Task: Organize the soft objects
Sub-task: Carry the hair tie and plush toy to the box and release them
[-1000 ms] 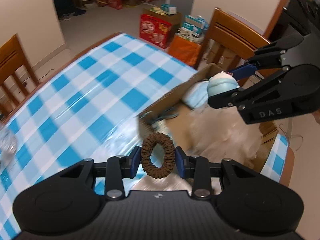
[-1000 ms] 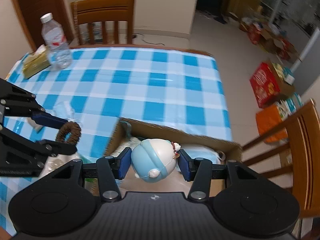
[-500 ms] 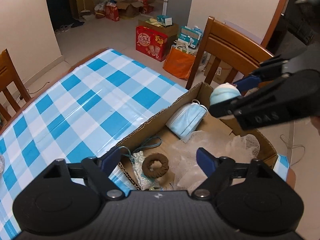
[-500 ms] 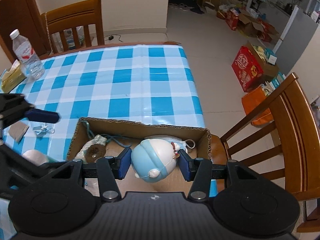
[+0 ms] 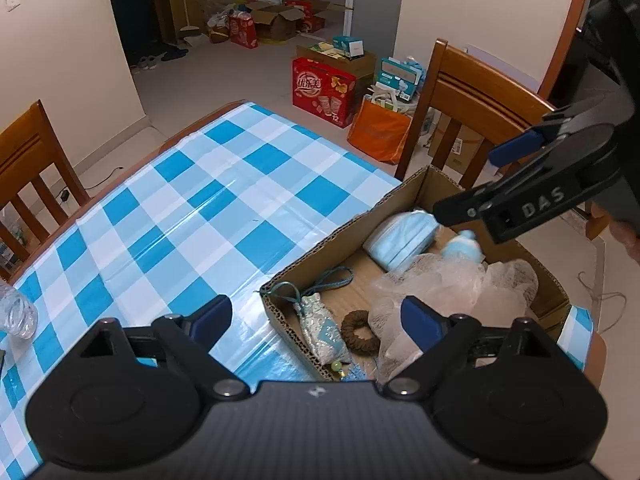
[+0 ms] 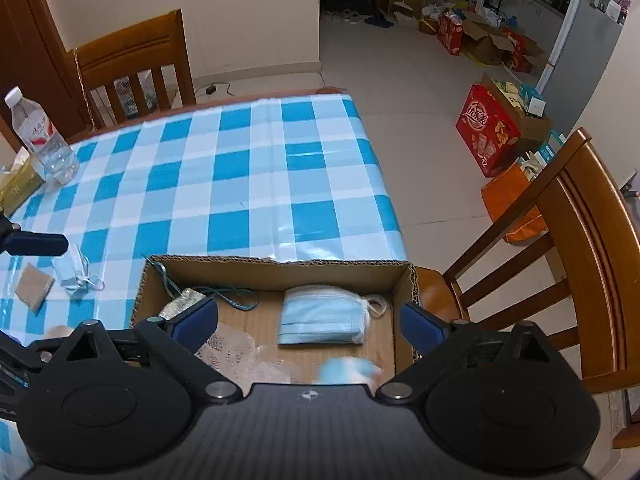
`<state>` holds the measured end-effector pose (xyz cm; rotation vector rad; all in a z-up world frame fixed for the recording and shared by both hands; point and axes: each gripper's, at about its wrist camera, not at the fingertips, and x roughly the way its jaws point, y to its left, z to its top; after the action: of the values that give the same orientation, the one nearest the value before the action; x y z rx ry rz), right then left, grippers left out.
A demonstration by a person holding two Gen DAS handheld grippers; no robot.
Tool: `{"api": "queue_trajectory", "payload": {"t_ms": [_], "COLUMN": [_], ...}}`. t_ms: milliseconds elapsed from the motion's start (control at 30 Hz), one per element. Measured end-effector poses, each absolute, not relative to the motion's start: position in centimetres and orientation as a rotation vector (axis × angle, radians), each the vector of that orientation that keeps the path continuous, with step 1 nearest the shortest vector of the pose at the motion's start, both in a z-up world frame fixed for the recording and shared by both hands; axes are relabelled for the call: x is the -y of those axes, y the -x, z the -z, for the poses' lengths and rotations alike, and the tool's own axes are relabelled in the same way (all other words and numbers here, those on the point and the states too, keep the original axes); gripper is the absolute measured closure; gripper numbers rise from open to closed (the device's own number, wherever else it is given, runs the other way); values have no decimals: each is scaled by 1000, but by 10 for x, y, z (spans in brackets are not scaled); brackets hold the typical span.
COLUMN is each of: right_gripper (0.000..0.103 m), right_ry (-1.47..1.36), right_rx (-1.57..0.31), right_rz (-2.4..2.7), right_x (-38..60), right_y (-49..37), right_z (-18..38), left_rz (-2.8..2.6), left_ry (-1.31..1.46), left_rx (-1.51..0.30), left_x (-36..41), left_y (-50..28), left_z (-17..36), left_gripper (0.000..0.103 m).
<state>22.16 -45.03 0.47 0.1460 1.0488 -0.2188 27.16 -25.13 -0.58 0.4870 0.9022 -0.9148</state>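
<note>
The cardboard box (image 6: pixel 280 266) fills the lower middle of the right wrist view and the lower right of the left wrist view. In it lie a folded blue face mask (image 6: pixel 322 320), a brown hair tie (image 5: pixel 360 331), a small drawstring pouch (image 5: pixel 322 330), crumpled white netting (image 5: pixel 452 284) and a pale blue plush toy (image 5: pixel 464 246). In the right wrist view the toy is only a smear at the lower edge, so whether it has come to rest cannot be told.

Both claws are spread wide and carry nothing: the left gripper (image 5: pixel 316 314) hangs over the box's near corner, the right gripper (image 6: pixel 308 318) over its middle.

A second mask (image 6: pixel 76 268) and a tan square (image 6: pixel 34 285) lie on the checked tablecloth (image 6: pixel 248 184) at the left of the right wrist view, outside the box, so sorting looks unfinished. Likely troubles: the toy rolling off the springy netting, a finger snagging the netting or the pouch cord, or a nudge shifting the box, which sits at the table's edge.
</note>
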Motion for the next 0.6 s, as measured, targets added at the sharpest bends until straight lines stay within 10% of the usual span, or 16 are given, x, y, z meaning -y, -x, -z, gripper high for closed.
{"api": "queue_trajectory", "payload": {"t_ms": [600], "right_gripper": [0], "right_ry": [-77], "right_rx": [-1018], "right_rz": [167], "right_x": [405], "right_y": [-227], "right_z": [-27], "left_rz": [886], "left_ry": [-479], "left_rx": [-873], "left_x": [218], "left_y": [-267], "left_z": [-10], "left_gripper": [9]}}
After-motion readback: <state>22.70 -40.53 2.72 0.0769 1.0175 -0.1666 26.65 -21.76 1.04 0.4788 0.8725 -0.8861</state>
